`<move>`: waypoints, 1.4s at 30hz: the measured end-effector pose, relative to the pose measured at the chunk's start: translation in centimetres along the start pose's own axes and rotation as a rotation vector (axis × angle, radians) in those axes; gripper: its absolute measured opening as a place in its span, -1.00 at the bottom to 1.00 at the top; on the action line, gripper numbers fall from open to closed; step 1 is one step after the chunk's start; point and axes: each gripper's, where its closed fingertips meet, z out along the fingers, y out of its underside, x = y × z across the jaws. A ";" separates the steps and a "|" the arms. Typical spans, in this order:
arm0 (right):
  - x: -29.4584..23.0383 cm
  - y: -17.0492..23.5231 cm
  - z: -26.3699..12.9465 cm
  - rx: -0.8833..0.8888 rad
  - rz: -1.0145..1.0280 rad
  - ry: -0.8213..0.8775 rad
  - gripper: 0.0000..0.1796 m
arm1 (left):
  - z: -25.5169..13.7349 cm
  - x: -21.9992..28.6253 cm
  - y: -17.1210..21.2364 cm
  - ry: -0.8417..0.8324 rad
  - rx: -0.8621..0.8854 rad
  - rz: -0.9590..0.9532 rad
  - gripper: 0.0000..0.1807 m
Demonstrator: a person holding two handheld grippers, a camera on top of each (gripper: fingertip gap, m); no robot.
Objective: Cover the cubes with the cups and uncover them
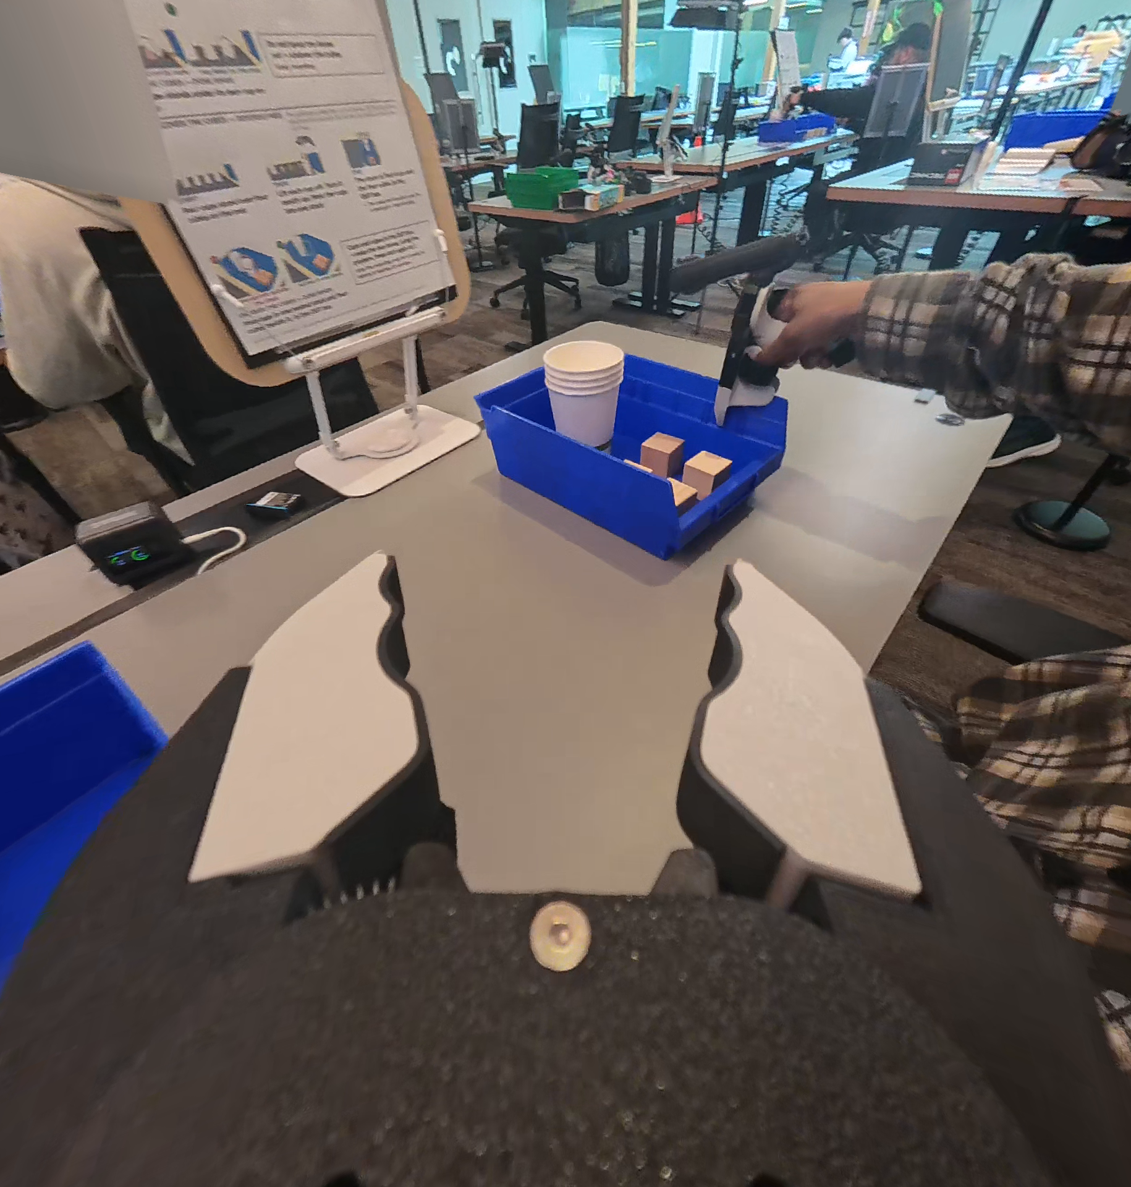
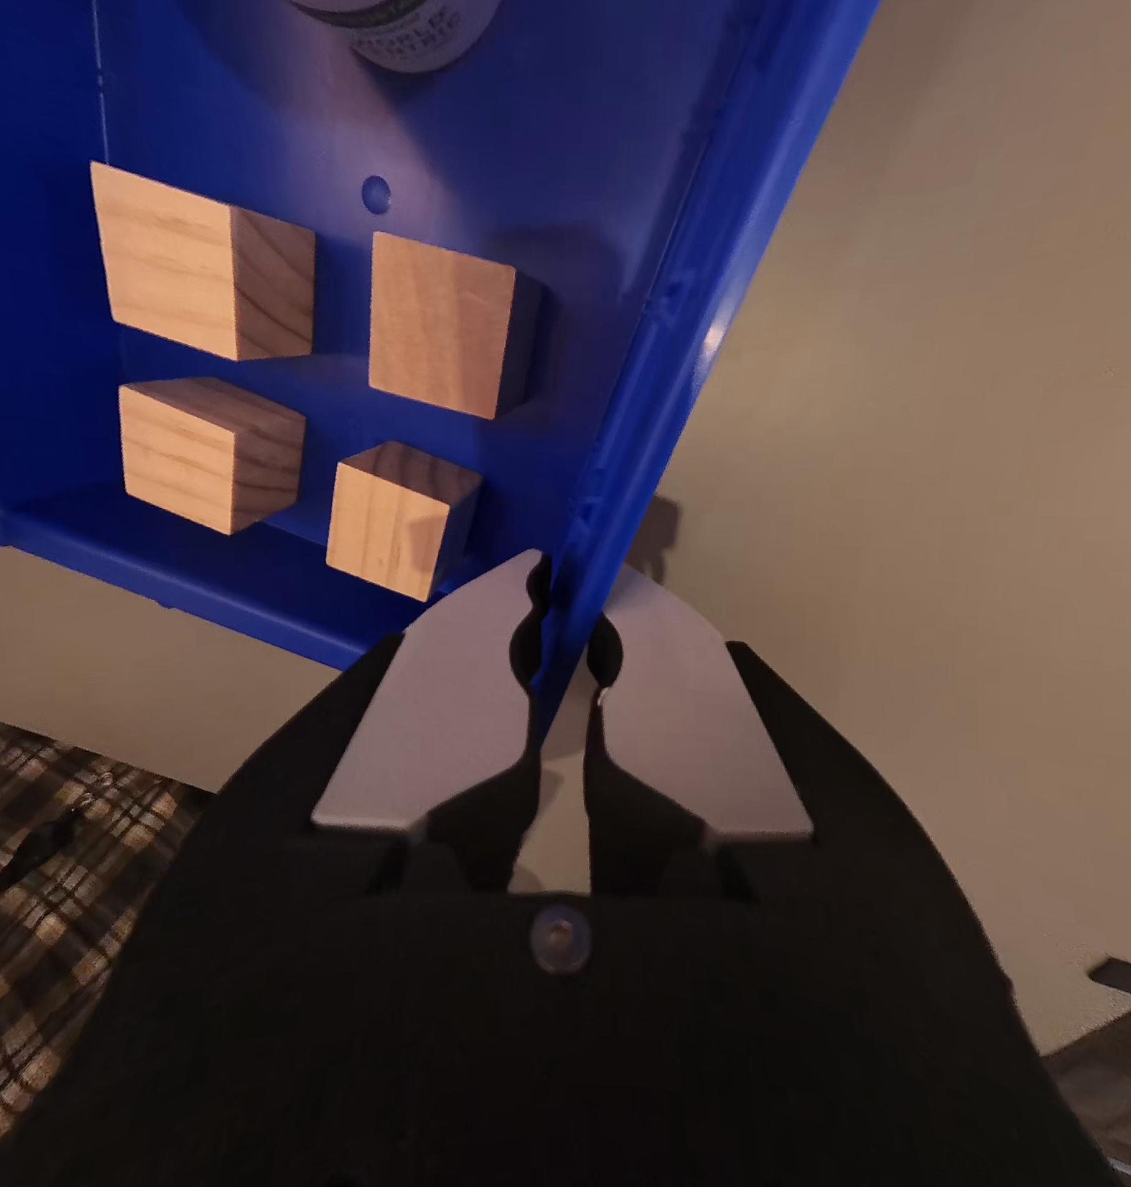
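We are at a grey table (image 1: pixel 550 674) in a large open workroom, with rows of desks and office chairs behind it. Near the table's far edge stands a blue bin (image 1: pixel 588 488). Inside it, at its far left corner, a stack of white paper cups (image 1: pixel 582 392) stands upright, mouths up. Four wooden cubes (image 2: pixel 280 360) lie on the bin floor toward its near right corner, set two by two and a little apart from one another; none is covered.

Our right gripper (image 2: pixel 566 597) comes down from above onto the bin's right wall (image 2: pixel 640 398), one finger inside the bin and one outside, clenched on the wall's rim. The nearest cube (image 2: pixel 389 520) lies just beside the inner finger. The hand (image 1: pixel 807 327) holding this gripper wears a plaid sleeve (image 1: pixel 1012 347).

Our left gripper (image 1: pixel 560 578) hangs over the bare table near its front edge, well apart from the bin, its fingers spread wide with nothing between them.

At the table's far left corner a white stand (image 1: pixel 389 443) holds a printed sheet (image 1: pixel 287 173). Along the left edge lie a small black device (image 1: pixel 129 539) with a white cable and part of a second blue bin (image 1: pixel 43 758).
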 end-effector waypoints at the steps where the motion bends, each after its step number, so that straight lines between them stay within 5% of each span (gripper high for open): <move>1: -1.1 -0.3 0.2 0.000 -0.012 -0.001 -0.90 | -0.4 -0.4 0.1 -0.014 0.001 -0.004 0.02; 12: -12.8 -3.2 2.3 0.020 -0.094 -0.046 -0.90 | -4.5 -2.5 -0.6 -0.106 0.067 -0.056 0.02; 36: -32.2 -5.3 5.3 0.008 -0.059 -0.117 -0.86 | -5.3 -5.4 1.5 -0.186 0.006 -0.134 0.03; 42: -33.1 -5.0 4.4 0.030 -0.096 -0.205 -0.55 | -6.2 -5.5 1.2 -0.191 0.030 -0.133 0.03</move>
